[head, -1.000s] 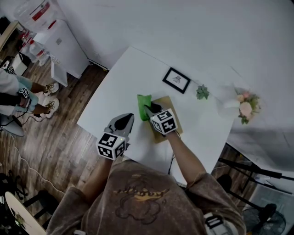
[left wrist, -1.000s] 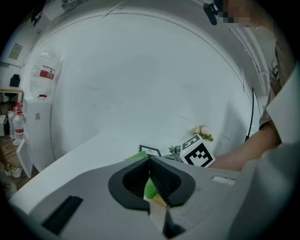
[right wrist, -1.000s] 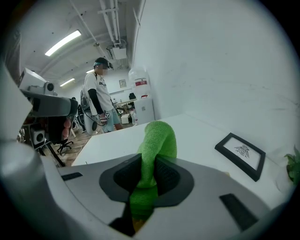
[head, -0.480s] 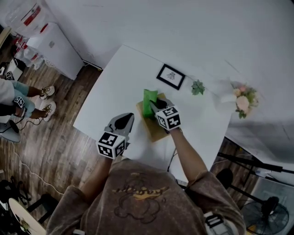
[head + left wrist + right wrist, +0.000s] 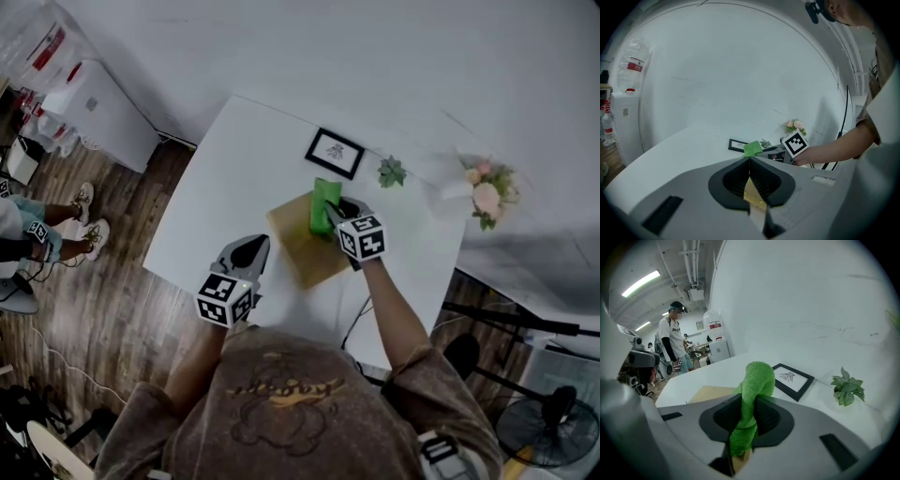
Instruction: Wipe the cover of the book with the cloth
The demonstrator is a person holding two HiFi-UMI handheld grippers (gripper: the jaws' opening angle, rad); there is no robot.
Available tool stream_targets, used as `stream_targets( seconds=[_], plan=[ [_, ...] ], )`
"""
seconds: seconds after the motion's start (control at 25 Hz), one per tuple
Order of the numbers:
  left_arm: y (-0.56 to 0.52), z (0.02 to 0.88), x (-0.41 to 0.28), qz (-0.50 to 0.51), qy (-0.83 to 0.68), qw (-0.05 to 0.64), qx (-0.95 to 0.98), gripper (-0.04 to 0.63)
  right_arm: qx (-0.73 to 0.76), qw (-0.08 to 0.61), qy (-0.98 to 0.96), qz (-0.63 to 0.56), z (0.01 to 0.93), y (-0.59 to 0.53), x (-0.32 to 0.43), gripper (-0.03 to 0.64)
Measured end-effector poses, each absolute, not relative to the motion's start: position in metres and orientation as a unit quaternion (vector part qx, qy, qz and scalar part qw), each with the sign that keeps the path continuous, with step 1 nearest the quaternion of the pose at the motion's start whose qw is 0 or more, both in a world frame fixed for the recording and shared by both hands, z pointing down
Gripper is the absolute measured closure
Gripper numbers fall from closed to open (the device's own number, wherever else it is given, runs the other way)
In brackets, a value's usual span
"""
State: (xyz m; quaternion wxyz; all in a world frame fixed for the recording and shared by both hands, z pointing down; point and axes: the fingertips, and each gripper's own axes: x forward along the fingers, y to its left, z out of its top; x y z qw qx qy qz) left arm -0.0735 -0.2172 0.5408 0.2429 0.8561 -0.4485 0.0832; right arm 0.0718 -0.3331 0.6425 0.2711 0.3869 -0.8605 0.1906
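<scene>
**Cloth Clamped by Right Gripper at Far Edge of Book**

The right gripper [image 5: 749, 414] was clenched on the green cloth [image 5: 755, 378]. The cloth was pinched between the two jaws and rose above them in a rounded fold.

In the head view, the cloth rested on the far right corner of the tan book [image 5: 298, 246]. The book lay flat on the white table [image 5: 220, 192], turned at an angle to the table's edges.

The left gripper [image 5: 749, 161] was closed, its jaws meeting tip to tip and gripping nothing. It was positioned over the near side of the table, just beside the book's near left edge and apart from the cloth.

Beyond the book, a black picture frame [image 5: 335, 153] lay flat on the table. A small green plant [image 5: 391, 172] stood to its right. A bunch of pink flowers [image 5: 486, 197] stood at the far right corner.
</scene>
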Motion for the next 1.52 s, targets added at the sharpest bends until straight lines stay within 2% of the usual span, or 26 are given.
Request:
stream_targets(
  seconds=[0.28, 0.6, 1.0, 1.52],
  plan=[
    [-0.218, 0.539, -0.071, 0.085, -0.444, 0.241, 0.859, 0.591, 0.423, 0.293, -0.835, 0.198, 0.651, -0.339, 0.126, 0.548],
    [-0.208, 0.535, -0.063, 0.083, -0.435, 0.239, 0.864, 0.591, 0.435, 0.260, -0.838, 0.205, 0.618, -0.324, 0.147, 0.549],
    [-0.191, 0.523, -0.049, 0.076, -0.419, 0.230, 0.875, 0.591, 0.379, 0.205, -0.883, 0.189, 0.556, -0.262, 0.099, 0.549],
    [-0.187, 0.508, -0.055, 0.071, -0.422, 0.209, 0.879, 0.591, 0.258, 0.254, -0.910, 0.201, 0.580, -0.173, 0.023, 0.549]
  ],
)
